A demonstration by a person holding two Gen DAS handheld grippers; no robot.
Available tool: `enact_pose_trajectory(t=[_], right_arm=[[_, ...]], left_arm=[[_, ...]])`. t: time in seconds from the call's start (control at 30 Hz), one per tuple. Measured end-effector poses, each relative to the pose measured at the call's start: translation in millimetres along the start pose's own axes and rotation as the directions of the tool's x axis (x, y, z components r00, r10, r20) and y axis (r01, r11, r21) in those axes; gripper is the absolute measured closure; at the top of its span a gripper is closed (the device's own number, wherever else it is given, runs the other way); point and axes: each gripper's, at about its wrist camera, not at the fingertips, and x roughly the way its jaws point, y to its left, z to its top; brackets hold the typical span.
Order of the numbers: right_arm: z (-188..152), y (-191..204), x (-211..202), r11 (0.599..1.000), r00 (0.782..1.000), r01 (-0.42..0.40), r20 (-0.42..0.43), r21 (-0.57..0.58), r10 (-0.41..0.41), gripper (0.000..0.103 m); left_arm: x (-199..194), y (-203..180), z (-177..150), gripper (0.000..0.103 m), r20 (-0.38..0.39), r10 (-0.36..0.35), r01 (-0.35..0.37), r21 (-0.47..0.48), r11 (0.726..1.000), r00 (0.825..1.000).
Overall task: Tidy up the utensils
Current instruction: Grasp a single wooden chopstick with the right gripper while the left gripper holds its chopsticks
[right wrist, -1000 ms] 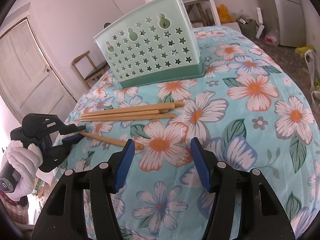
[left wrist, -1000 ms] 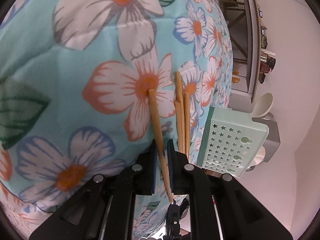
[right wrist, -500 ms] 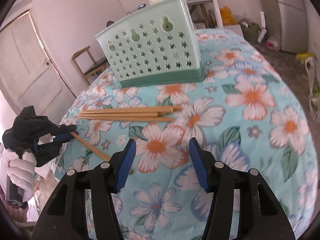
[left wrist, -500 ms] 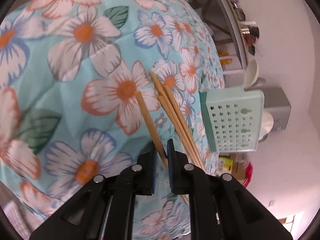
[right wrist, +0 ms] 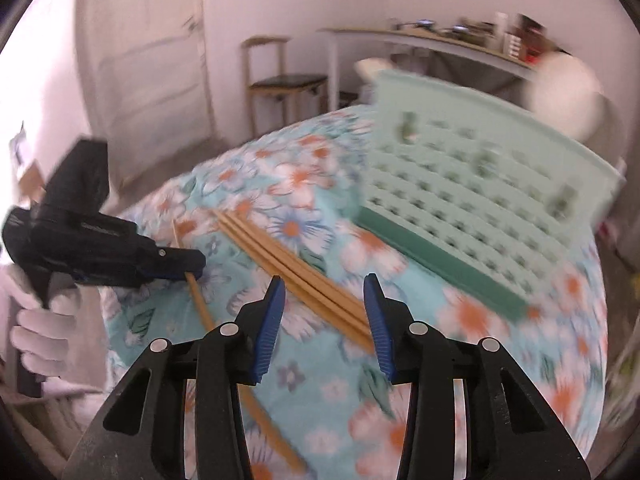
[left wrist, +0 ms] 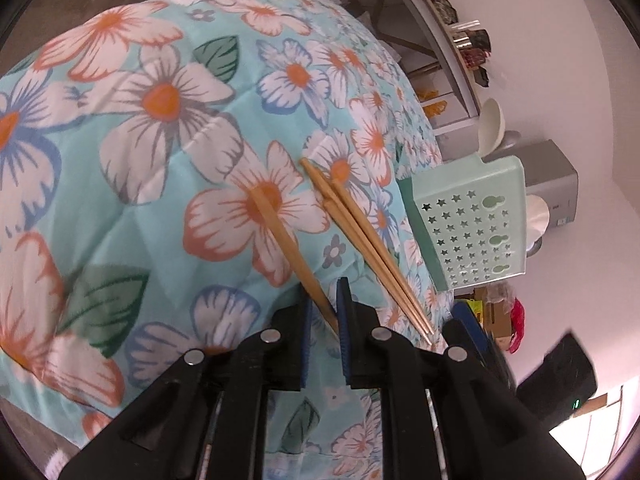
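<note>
**Left jaws clamp 1 chopstick while right jaws narrow over the other 3**

The left gripper [left wrist: 322,312] has its blue-padded jaws clenched on 1 loose wooden chopstick [left wrist: 286,240], gripping it near its thin end; the thick end reaches out over an orange-centred flower on the turquoise floral cloth [left wrist: 120,128] that covers the surface. In the right wrist view the same gripper [right wrist: 176,264] shows at the left, held by a white-gloved hand [right wrist: 40,332], with the chopstick [right wrist: 200,304] slanting down from it towards the lower edge.

A bundle of 3 wooden chopsticks [left wrist: 360,236] lies side by side on the cloth, just beside the held one and apart from it. The right gripper [right wrist: 324,312] hovers over the thick end of this bundle [right wrist: 296,276]; its jaws have just been closing, yet they stand apart with the sticks between them and the pads are not pressing.

The mint-green plastic utensil basket with star-shaped holes [right wrist: 480,200] stands on the cloth beyond the bundle, near it but not touching.
</note>
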Motion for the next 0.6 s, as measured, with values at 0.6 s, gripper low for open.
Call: enact_pose_trajectory(t=[0.6], right_arm=[[-11, -20, 22, 0.995, 0.985, -0.020, -0.168, 0.100, 0.036, 0.083]], left_arm=[[2, -3, 0, 0.090, -0.001, -0.010, 0.010, 0.061, 0.998, 1.000]])
